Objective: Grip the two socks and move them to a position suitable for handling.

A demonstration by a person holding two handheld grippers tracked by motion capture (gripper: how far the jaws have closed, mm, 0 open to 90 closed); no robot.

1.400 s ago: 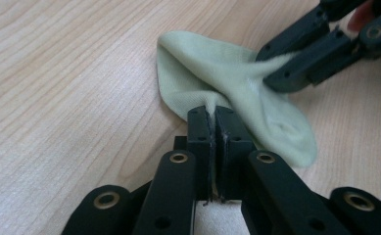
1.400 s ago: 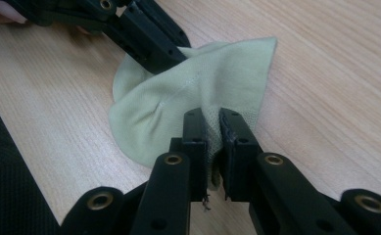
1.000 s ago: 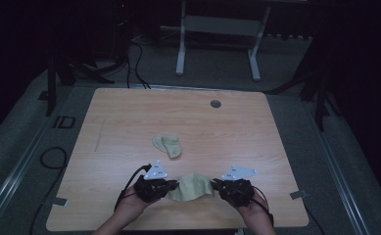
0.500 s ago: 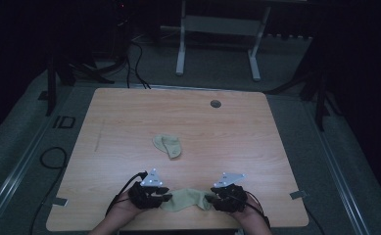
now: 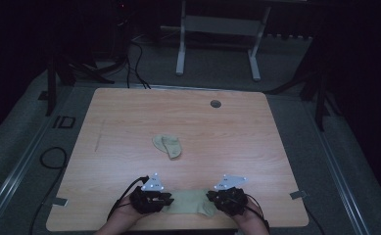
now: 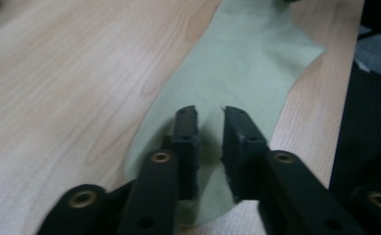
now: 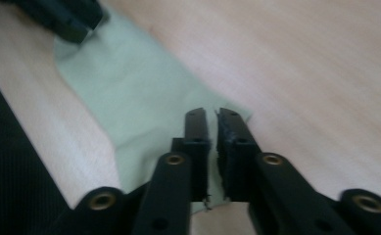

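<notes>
Sock (image 5: 190, 201) lies flat, apparently pinched by both grippers' just-narrowed jaws.

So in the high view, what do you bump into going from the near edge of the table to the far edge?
Pale green sock stretched between the two hand-held grippers → second sock, folded, mid-table → round hole near the far edge.

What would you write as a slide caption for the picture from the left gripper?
Left gripper poised over one end of a pale green sock lying flat on the wooden table.
</notes>
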